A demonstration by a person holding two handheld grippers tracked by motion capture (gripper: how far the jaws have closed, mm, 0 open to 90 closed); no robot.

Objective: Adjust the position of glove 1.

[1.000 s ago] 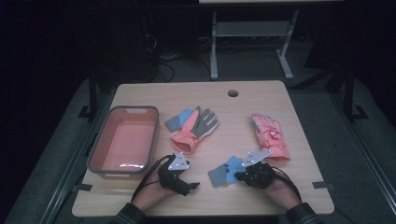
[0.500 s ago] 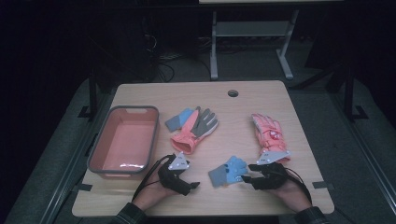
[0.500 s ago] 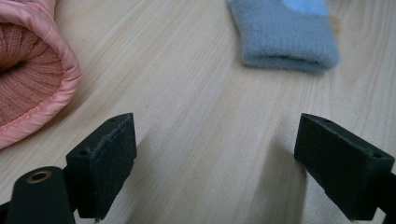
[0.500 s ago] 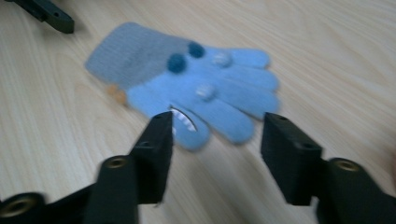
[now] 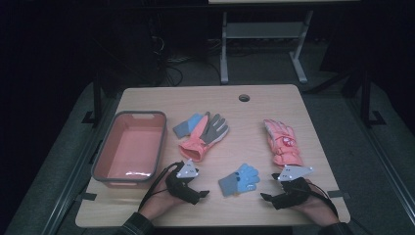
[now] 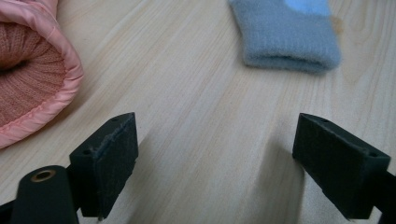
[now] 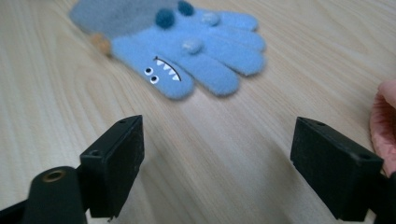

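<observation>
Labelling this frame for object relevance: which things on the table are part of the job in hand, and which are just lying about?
In play:
- small blue glove, lying between the two claws
- right claw, jaws just opened, nothing between them
- left claw, open, beside the glove's grey cuff

Lying about:
- pink bin
- pink-and-grey glove pile
- pink glove at the right
- table

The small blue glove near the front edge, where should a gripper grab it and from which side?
Probably the grey cuff of the blue glove, from the left gripper: the cuff points that way, thick and folded, while the fingers lie flat.
</observation>
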